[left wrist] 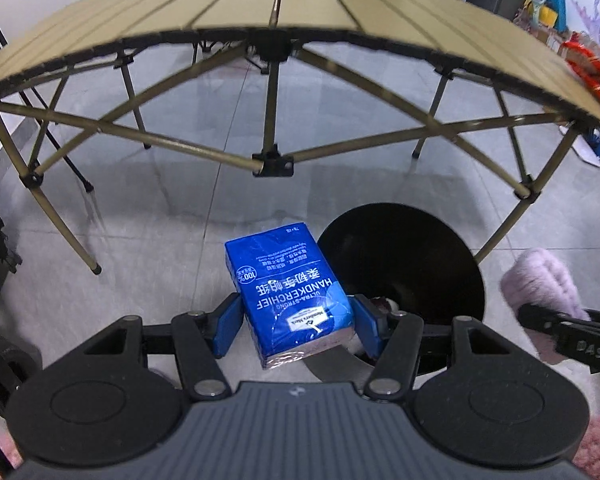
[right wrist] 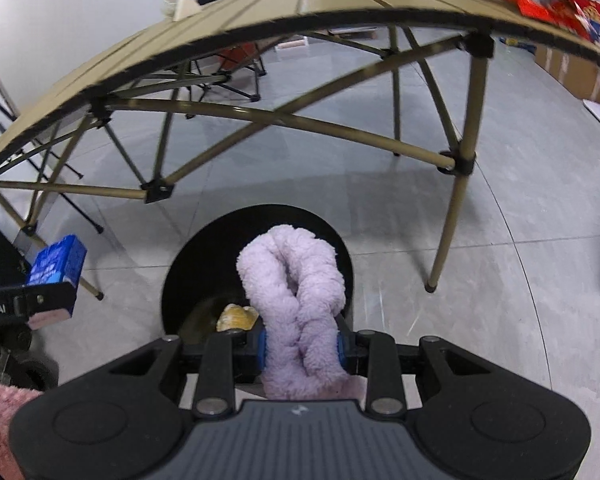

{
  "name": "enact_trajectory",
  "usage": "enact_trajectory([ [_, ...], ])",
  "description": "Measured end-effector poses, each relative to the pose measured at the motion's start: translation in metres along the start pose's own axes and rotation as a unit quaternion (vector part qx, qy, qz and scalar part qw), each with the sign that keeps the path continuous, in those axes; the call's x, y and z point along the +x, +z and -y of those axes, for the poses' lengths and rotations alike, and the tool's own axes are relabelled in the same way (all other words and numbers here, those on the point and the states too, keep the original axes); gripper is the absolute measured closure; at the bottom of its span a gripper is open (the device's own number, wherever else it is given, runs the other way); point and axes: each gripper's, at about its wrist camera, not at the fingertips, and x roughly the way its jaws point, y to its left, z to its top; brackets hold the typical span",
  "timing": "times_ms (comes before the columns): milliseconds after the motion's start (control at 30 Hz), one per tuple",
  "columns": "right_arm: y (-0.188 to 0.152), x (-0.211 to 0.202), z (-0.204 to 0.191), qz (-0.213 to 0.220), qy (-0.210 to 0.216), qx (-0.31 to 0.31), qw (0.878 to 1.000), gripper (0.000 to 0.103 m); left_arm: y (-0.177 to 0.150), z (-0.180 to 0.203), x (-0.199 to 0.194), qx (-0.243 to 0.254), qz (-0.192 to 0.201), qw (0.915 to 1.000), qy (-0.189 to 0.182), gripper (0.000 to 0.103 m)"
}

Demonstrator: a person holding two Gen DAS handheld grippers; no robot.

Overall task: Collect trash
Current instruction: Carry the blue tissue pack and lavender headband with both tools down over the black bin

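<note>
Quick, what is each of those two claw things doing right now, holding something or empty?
Left gripper: closed on the blue handkerchief pack.
Right gripper: closed on the fluffy pink cloth, above the black bin.

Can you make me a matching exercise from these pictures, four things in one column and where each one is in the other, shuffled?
Things:
1. blue tissue pack
2. purple fluffy twist
3. yellowish crumpled scrap
4. red snack packets

Places:
A. on the folding table
B. inside the black bin
C. clamped in the left claw
D. clamped in the right claw

Pairs: 1-C, 2-D, 3-B, 4-A
</note>
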Motion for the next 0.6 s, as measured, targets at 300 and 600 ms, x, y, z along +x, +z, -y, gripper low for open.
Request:
enact_trajectory([
  [300,0.009,0.014,0.03,0.009,-0.013,0.04,0.999,0.074,0.009,0.004,0.035,-0.003,-0.029,0.9996,-0.002,0.043],
  [600,0.019,0.027,0.041,0.025,-0.02,0.048,0.998,0.074,0.02,0.022,0.057,-0.004,-0.043,0.999,-0.004,0.043],
])
